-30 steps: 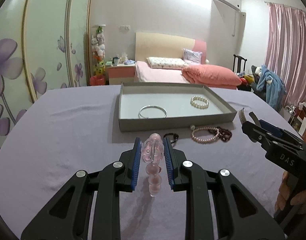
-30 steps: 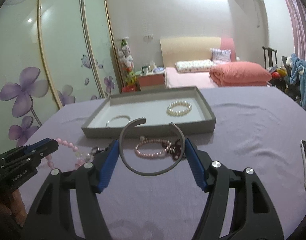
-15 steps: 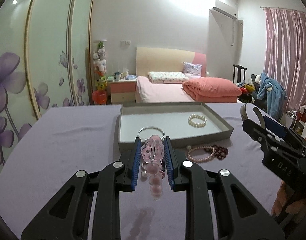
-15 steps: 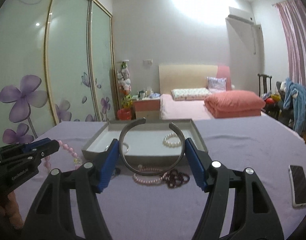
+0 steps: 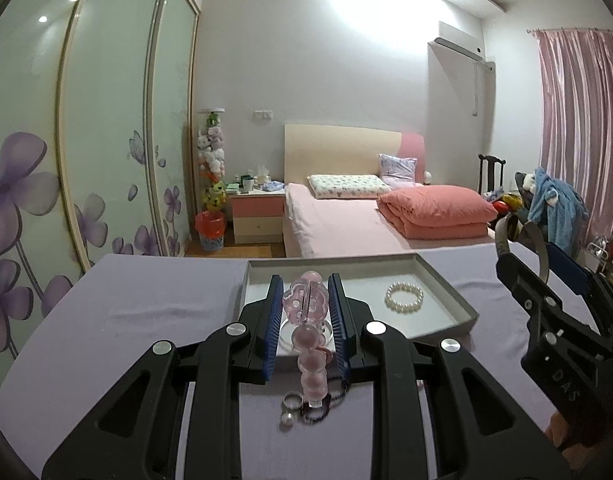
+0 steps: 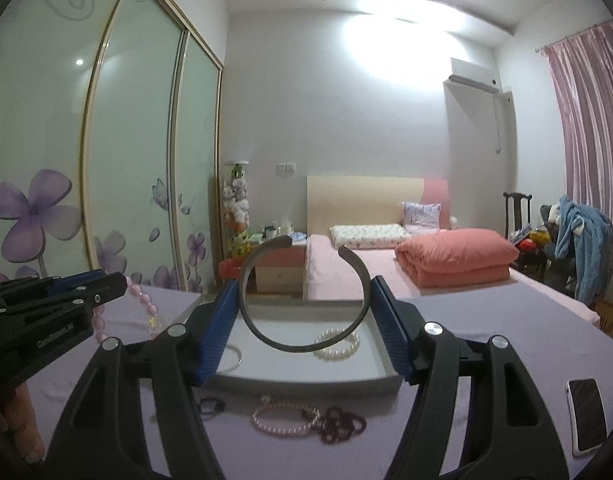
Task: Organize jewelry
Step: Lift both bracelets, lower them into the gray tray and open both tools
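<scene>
Wardrobe doors (image 6: pixel 138 160) with purple flowers fill our far left, and just right of them we pick up the left tongs (image 5: pixel 306 312) raised above the lilac worktop (image 5: pixel 146 312), narrowed onto a pink bead bracelet (image 5: pixel 308 344) whose clear flower charm sits pinched between the blue pads while the round beads dangle below. Under those beads we see small rings (image 5: pixel 292 402) and a dark bead strand (image 5: pixel 326 404) lying on the cloth. Moving right, the grey tray (image 5: pixel 462 308) holds a thin silver bangle (image 6: pixel 236 354) on its left side and a white pearl bracelet (image 5: pixel 404 298) to the right. In front of the tray, a pink pearl strand (image 6: pixel 282 418) touches a dark red bead bracelet (image 6: pixel 342 426). Above them we have the right tongs (image 6: pixel 304 312) spread wide and gripping an open grey cuff bangle (image 6: pixel 302 292), its gap turned upward. Far right, a phone (image 6: pixel 586 410) lies flat.
</scene>
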`<state>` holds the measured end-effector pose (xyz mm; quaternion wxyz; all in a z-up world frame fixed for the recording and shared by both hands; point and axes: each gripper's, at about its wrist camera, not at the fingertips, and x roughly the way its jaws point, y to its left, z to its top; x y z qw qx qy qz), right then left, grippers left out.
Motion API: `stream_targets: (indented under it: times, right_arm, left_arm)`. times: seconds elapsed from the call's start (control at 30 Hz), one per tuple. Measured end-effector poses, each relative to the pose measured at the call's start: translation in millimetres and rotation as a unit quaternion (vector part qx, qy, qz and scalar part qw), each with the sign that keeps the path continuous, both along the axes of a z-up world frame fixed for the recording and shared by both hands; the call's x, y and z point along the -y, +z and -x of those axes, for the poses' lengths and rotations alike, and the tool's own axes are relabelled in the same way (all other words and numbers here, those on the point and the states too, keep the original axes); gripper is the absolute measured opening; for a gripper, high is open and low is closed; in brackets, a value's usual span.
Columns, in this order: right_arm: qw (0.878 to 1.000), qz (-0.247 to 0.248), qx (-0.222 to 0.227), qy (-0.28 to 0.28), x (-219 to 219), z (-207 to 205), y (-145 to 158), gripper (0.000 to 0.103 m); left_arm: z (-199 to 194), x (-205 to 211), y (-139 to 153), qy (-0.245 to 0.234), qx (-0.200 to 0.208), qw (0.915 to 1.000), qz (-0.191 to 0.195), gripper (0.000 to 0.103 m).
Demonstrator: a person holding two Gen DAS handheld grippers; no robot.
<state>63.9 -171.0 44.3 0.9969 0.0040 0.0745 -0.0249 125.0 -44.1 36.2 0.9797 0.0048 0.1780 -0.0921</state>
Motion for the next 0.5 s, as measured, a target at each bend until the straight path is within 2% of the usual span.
stream_targets:
  times: [0.27,0.5]
  right_arm:
    - [1.0,0.014,0.018,-0.014,-0.6,-22.6,0.0,0.065]
    - [1.0,0.012,0.016,-0.023,7.4,-44.6,-2.2,0.065]
  left_arm:
    - [-20.2,6.3,-1.1,0.006,0.004,1.0,0.001,0.024]
    - [-38.2,9.5,-2.0,0.004,0.001,1.0,-0.003,0.024]
